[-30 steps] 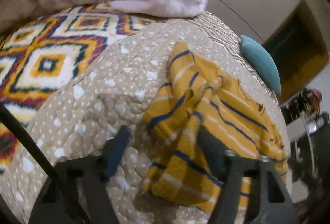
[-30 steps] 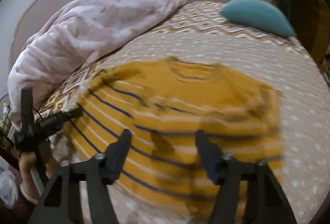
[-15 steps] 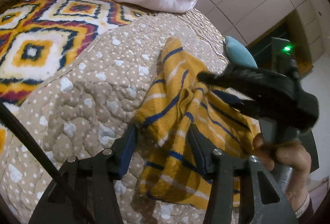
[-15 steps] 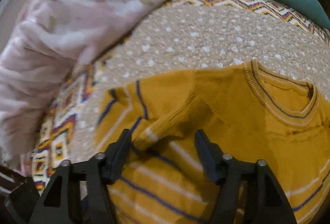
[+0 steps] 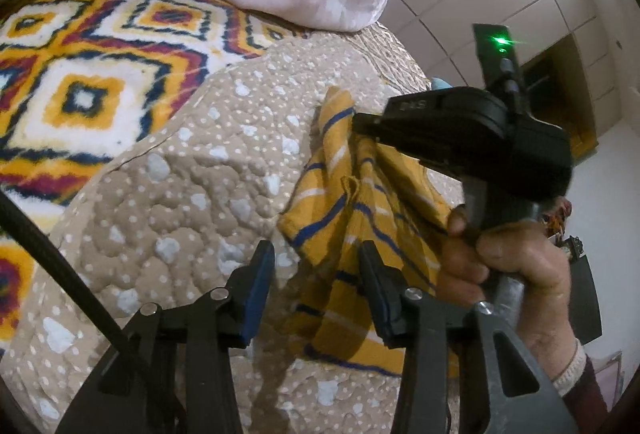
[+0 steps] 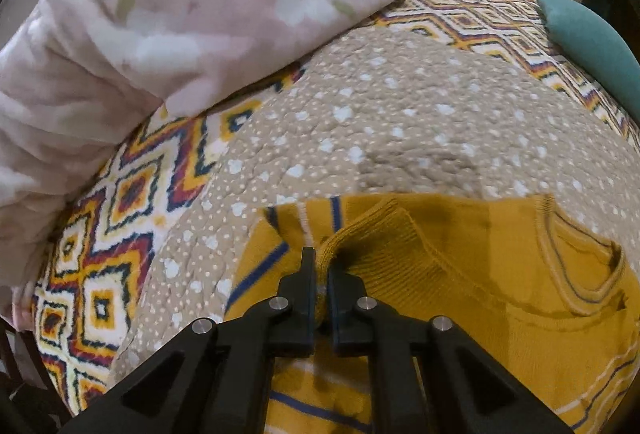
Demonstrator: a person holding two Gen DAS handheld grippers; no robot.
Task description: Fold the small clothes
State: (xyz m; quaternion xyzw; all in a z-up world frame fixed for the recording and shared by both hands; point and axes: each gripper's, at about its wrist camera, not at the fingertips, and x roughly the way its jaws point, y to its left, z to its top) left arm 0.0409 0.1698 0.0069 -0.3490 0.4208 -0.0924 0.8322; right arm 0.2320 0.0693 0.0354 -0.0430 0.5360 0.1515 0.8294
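**Colleague:** How far along are you with the folding?

**Me:** Early on, I'd judge. The mustard-yellow knit sweater with blue and white stripes [image 6: 460, 274] lies on the beige dotted quilt [image 6: 400, 138] spread over the bed, its neckline off to the right of my right fingers. No finished fold shows yet. One sleeve is gathered up and the body is bunched, so I reckon the sleeves, the sides and the final halving are all left to do.

**Colleague:** What are the grippers doing?

**Me:** My right gripper [image 6: 320, 274] has its fingers clenched on the ribbed cuff of the sleeve, which sits pinched right between them. My left gripper [image 5: 316, 274] is released, fingers spread, hovering close over the sweater's striped hem edge; the cloth lies between and just ahead of them, not grasped.

**Colleague:** And compared with a moment back?

**Me:** Half a second ago the right fingers were spread wide with the sleeve lying loose ahead of them; now they have closed on it. A second ago the sweater lay fairly flat in the right view. The right gripper has also come further into the left view, just beyond and to the right of my left fingers, and those have narrowed somewhat. The pink floral blanket [image 6: 180, 14] beyond the fingers hasn't shifted.
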